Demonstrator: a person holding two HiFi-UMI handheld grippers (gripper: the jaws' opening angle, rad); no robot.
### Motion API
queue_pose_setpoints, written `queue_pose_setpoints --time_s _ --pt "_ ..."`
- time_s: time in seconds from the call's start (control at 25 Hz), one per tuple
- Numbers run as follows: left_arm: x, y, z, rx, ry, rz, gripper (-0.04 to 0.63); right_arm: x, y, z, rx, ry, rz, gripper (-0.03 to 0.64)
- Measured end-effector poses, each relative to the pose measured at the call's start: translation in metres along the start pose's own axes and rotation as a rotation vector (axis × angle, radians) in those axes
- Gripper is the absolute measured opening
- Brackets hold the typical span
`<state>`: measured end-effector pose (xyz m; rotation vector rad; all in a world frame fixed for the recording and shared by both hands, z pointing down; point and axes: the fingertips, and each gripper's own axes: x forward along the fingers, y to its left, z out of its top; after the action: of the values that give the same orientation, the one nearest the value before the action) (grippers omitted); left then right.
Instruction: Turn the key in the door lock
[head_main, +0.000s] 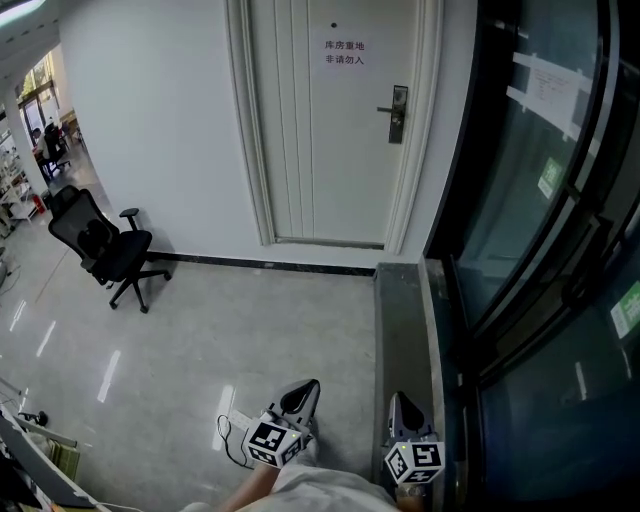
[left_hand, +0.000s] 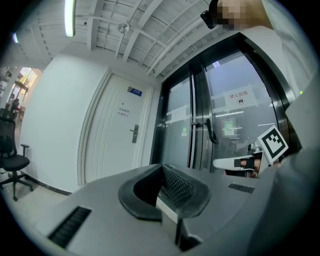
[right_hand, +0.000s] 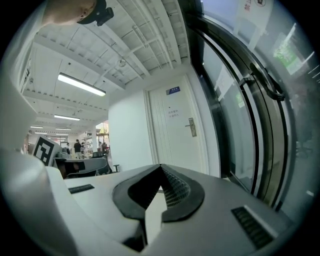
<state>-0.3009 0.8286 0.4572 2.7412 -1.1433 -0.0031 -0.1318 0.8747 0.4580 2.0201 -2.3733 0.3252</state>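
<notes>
The left tongs (head_main: 306, 392) and the right tongs (head_main: 402, 404) are closed together, with nothing gripped. The door lock (head_main: 398, 112) is seen on the white door (head_main: 330, 160), ahead and well apart from them.

- I have the door (head_main: 330, 120) well ahead of the fingers of the left gripper (head_main: 303, 392) and right gripper (head_main: 400, 402).
- The lock plate (head_main: 398, 113) sits on the door's right side, far beyond the right fingers.
- A notice (head_main: 344, 53) is on the door, up-left of the lock plate.
- An office chair (head_main: 112, 250) stands ahead-left of the left fingers.
- Glass doors (head_main: 540, 230) run right of the right fingers.
</notes>
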Motion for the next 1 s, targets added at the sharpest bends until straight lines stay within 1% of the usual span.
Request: queue_pose_setpoints --time_s 0.12,0.28,0.4,0.52,0.64,0.84,1.0 --pt "0.026 0.027 0.006 -0.006 -0.004 -0.009 0.006 0.032 -0.008 0.009 -0.007 -0.019 -0.028 0.002" --pt "0.066 0.063 0.023 -0.003 -0.021 -0.032 0.006 0.076 -0.013 0.028 -0.003 -0.05 -0.028 0.002" --pt "0.093 0.091 0.032 -0.007 -0.04 -0.041 0.006 0.11 -0.013 0.029 0.006 -0.037 -0.035 0.002" --pt "0.117 0.114 0.043 -0.007 -0.059 -0.061 0.006 0.139 -0.018 0.031 0.022 -0.025 -0.076 0.002" --pt "0.14 0.136 0.049 -0.007 -0.06 -0.084 0.006 0.168 -0.023 0.035 0.025 -0.026 -0.096 0.002" --pt "0.165 0.169 0.058 0.009 -0.054 -0.099 0.006 0.22 -0.026 0.042 0.059 -0.043 -0.108 0.002" --pt "0.177 0.197 0.061 0.008 -0.05 -0.092 0.006 0.254 -0.013 0.043 0.054 -0.044 -0.098 0.002"
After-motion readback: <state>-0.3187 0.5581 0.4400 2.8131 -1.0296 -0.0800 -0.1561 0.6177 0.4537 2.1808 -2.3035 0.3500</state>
